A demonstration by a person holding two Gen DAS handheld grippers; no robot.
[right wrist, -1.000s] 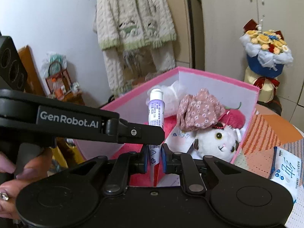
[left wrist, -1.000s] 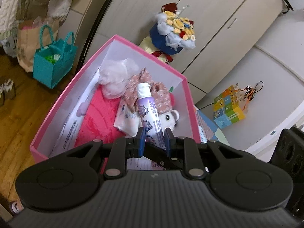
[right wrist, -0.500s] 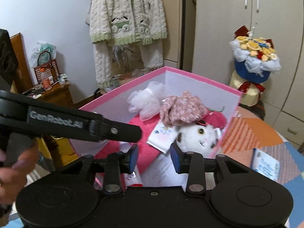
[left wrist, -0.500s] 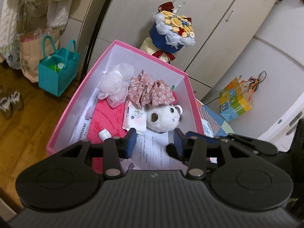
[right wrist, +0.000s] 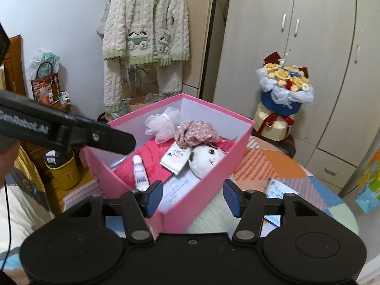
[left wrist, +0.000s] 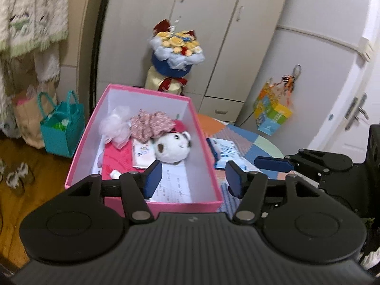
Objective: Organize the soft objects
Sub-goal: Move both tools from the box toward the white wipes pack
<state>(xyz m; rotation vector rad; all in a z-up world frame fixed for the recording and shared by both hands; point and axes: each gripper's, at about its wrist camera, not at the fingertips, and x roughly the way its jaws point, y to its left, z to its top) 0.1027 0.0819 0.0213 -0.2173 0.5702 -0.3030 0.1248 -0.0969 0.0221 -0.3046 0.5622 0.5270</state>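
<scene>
A pink box [left wrist: 206,156] [right wrist: 209,178] stands on the table. Inside lie a white plush toy [left wrist: 174,148] [right wrist: 206,158], a floral cloth [left wrist: 152,127] [right wrist: 197,134], a white mesh puff [left wrist: 114,125] [right wrist: 161,123], a red towel [left wrist: 116,156] [right wrist: 152,152], a tissue pack [left wrist: 141,153] [right wrist: 175,160] and a purple-white tube [right wrist: 140,174]. My left gripper [left wrist: 190,180] is open and empty above the box's near end. My right gripper [right wrist: 191,198] is open and empty near the box's corner.
A blue-white packet [left wrist: 225,152] [right wrist: 277,188] lies on the patchwork table cover right of the box. A flower bouquet [left wrist: 175,54] [right wrist: 282,95] stands before the cupboards behind. A teal bag [left wrist: 61,128] sits on the wooden floor at left.
Both grippers were shut on the tube a second ago. They opened, the tube dropped into the box, and both grippers pulled back and opened wider.
</scene>
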